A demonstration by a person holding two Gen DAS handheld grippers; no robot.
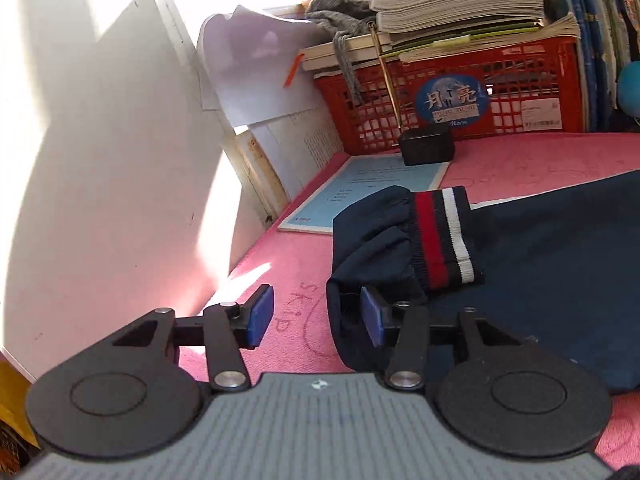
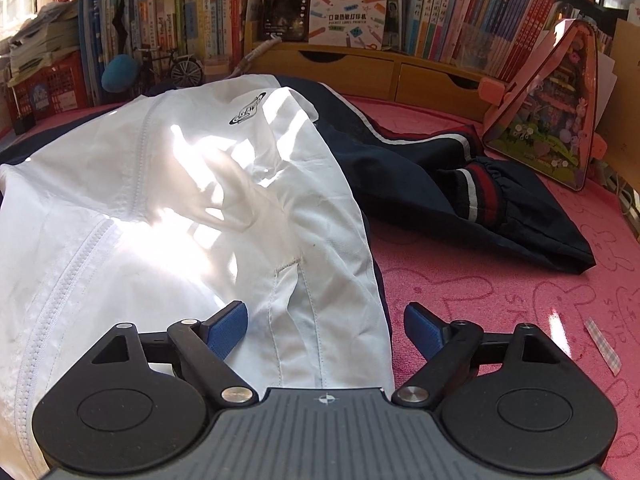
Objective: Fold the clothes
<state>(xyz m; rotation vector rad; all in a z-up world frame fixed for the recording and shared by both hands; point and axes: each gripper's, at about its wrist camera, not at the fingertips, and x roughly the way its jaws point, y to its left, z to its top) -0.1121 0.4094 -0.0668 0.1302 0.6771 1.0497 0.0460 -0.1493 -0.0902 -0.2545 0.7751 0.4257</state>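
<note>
Both hand-held grippers hover with jaws spread wide and nothing between them over a jacket spread on a pink cloth. Left gripper (image 1: pixel 316 322) sits low at the jacket's (image 2: pixel 180 200) navy edge, its right pad just at a fold of the left sleeve (image 1: pixel 384 248), whose striped cuff (image 1: pixel 444 236) lies doubled back onto the navy body, a lie that suits a sleeve laid inward for folding. Right gripper (image 2: pixel 326 330) straddles the border of the white front panel, one pad over the white fabric near the pocket slit, the other over the pink cloth (image 2: pixel 500 300), a stance that looks suited to taking that side edge. Beyond it the right sleeve (image 2: pixel 460 188) lies bunched and slack on the cloth, its cuff turned toward a pink picture case (image 2: pixel 548 120). A red crate (image 1: pixel 452 88) of books and a blue-covered pad (image 1: pixel 372 192) crowd the cloth's far corner, leaving the garment the middle of the surface.
</note>
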